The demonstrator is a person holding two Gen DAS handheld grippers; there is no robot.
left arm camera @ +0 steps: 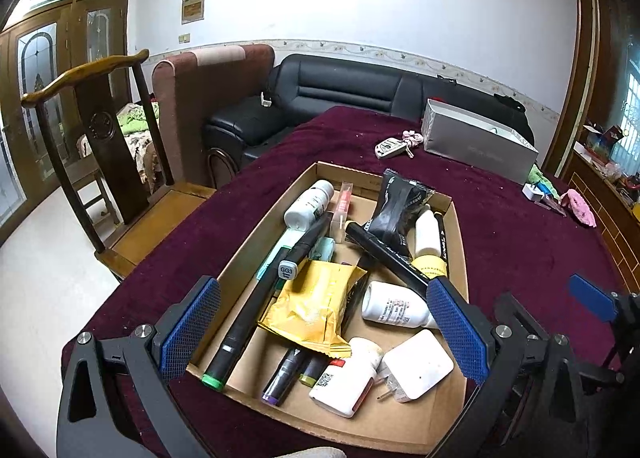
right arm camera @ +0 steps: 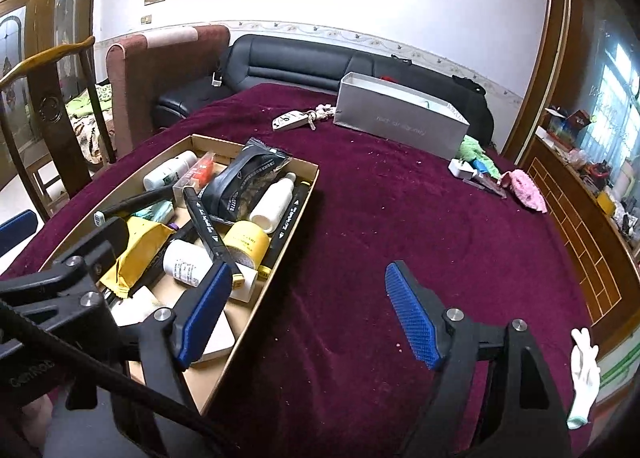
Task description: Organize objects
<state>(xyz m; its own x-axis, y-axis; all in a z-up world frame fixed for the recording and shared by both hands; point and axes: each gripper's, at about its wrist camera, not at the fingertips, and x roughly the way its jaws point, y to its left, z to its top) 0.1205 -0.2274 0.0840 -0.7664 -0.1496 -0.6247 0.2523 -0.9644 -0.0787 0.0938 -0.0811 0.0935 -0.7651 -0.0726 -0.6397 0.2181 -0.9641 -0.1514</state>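
The cardboard tray (left arm camera: 460,258) lies on the maroon tablecloth (right arm camera: 380,218), directly ahead of and below the left gripper (left arm camera: 324,326). It serves as the collecting place: markers, white pill bottles, a yellow foil packet (left arm camera: 316,302), a black pouch (left arm camera: 396,202), a roll of yellow tape (right arm camera: 246,242) and a white charger (left arm camera: 416,364) lie heaped in it, so the sorting looks well advanced.

The left gripper tilts down over the tray's near end with its blue pads spread wide and nothing between them.

The right gripper (right arm camera: 310,312) also tilts down, just right of the tray. Its left pad (right arm camera: 208,310) overlaps the tray's edge and its right pad is above bare cloth. It stands wide apart and empty.

Far ahead of it wait a key fob (right arm camera: 290,120), a grey box (right arm camera: 396,122) and a small white adapter (right arm camera: 460,168), probably the next pickups.
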